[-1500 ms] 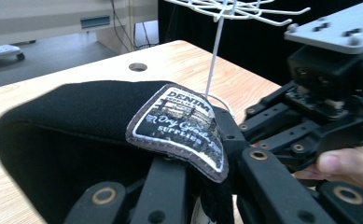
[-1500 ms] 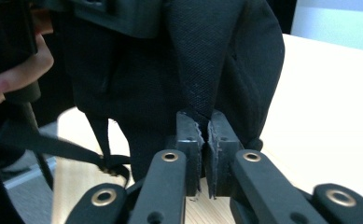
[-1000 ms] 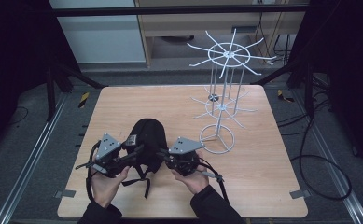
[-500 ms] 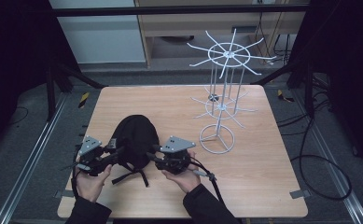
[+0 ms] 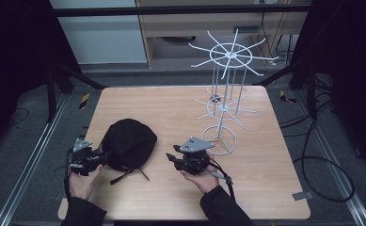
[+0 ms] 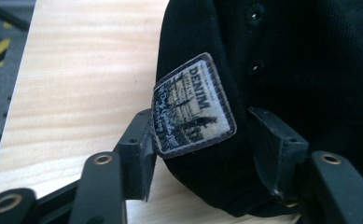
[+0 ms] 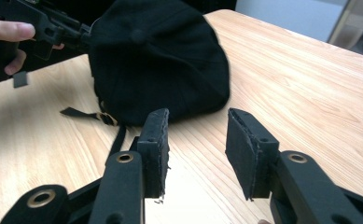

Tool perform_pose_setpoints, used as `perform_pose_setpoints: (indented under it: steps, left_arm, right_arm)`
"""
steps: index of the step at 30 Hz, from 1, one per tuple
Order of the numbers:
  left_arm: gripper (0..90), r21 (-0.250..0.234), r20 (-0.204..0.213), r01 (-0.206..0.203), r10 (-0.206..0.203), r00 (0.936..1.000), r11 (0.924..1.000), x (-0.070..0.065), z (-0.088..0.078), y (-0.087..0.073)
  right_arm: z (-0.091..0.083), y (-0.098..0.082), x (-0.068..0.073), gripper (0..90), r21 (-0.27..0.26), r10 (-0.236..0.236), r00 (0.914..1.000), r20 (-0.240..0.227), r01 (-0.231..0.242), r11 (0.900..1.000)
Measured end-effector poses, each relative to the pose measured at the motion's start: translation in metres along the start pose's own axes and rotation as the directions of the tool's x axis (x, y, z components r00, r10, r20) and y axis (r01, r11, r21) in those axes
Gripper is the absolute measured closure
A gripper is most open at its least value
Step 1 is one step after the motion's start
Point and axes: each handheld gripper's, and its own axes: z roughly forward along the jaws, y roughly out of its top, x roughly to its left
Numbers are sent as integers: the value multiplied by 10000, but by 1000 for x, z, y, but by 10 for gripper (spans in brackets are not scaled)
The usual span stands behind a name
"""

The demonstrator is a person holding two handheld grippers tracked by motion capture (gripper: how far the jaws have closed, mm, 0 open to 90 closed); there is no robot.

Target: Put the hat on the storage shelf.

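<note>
Here the left gripper (image 5: 106, 157) sits at the near left of the table (image 5: 265, 169), its 2 black jaws spread on either side of the black cap (image 5: 128, 148). In the left gripper view the cap's edge, with a grey woven patch (image 6: 194, 106) reading "DENIM", lies between the jaws, which have just been opening; the left jaw touches the patch's edge, while the right one stands just beside the fabric, so the cloth is not pinched. The right gripper (image 5: 170, 157) lies near the cap's other side, clear of it, and its jaws, also just opening, are parted over bare wood with nothing between them. The cap rests flat on the table between the 2 grippers, its strap and brass buckle (image 7: 105, 117) trailing toward the person. A white wire rack (image 5: 224, 101) stands behind the right gripper, well apart from the cap.
</note>
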Motion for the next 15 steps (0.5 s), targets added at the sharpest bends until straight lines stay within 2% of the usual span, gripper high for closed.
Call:
perform_pose_setpoints:
  steps: [4, 8, 10, 12, 13, 14, 15]
  left_arm:
    - [350, 496, -448, -408, 430, 9981, 9979, 1, 8, -4]
    - [340, 610, -482, -656, 686, 9965, 9960, 0, 7, -5]
    - [335, 439, -363, -676, 692, 9969, 9967, -2, 0, -3]
    - [334, 148, -247, -718, 722, 9971, 9973, -4, -8, 0]
    - [334, -94, -201, -797, 795, 9966, 9968, -5, -14, 3]
    - [334, -567, -37, -882, 881, 9961, 9945, -7, -24, 10]
    - [334, -567, -37, -882, 881, 9961, 9945, -7, -24, 10]
  right_arm:
    - [-11, -5, -7, 580, 104, -26, 9998, 178, 24, 9999]
    - [-21, -10, -11, 576, 137, -48, 9996, 276, 44, 9999]
    - [-33, -17, -16, 571, 139, 20, 9990, 438, -26, 9999]
    - [-37, -20, -19, 568, 111, 63, 9988, 485, -68, 9999]
    - [-42, -24, -21, 564, 93, 105, 9985, 529, -110, 9999]
    - [-52, -30, -26, 557, 71, 147, 9977, 658, -152, 9999]
    - [-52, -30, -26, 557, 71, 147, 9977, 658, -152, 9999]
